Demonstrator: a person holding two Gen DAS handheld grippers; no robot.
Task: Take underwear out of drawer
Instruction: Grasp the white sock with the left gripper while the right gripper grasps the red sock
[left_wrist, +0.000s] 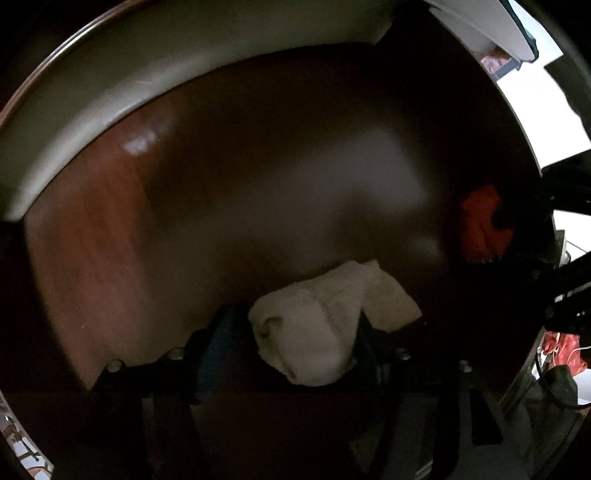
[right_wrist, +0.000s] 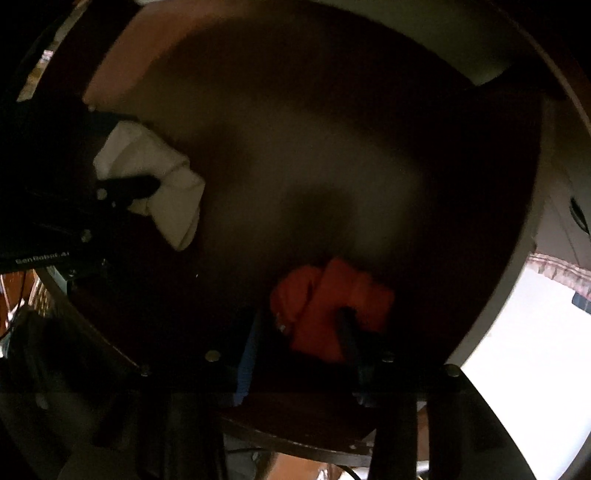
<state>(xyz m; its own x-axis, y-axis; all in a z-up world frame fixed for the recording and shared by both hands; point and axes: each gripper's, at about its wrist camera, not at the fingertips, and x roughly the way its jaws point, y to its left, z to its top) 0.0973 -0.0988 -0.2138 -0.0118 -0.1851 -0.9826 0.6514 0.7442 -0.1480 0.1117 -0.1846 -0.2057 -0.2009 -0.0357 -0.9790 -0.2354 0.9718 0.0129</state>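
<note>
Both grippers are over the dark brown wooden drawer (left_wrist: 110, 221). My left gripper (left_wrist: 295, 332) is shut on a folded white underwear (left_wrist: 317, 325), held just above the drawer bottom. It also shows at the left of the right wrist view (right_wrist: 159, 177). My right gripper (right_wrist: 314, 325) is shut on a folded orange-red underwear (right_wrist: 332, 302). That piece also shows at the right edge of the left wrist view (left_wrist: 484, 225). The drawer bottom (right_wrist: 295, 147) is bare and blurred.
A pale drawer wall or rim (left_wrist: 110, 96) curves along the upper left. Bright white surfaces lie outside the drawer at the right (right_wrist: 535, 350). Cables and patterned cloth (left_wrist: 561, 350) lie beyond the drawer edge.
</note>
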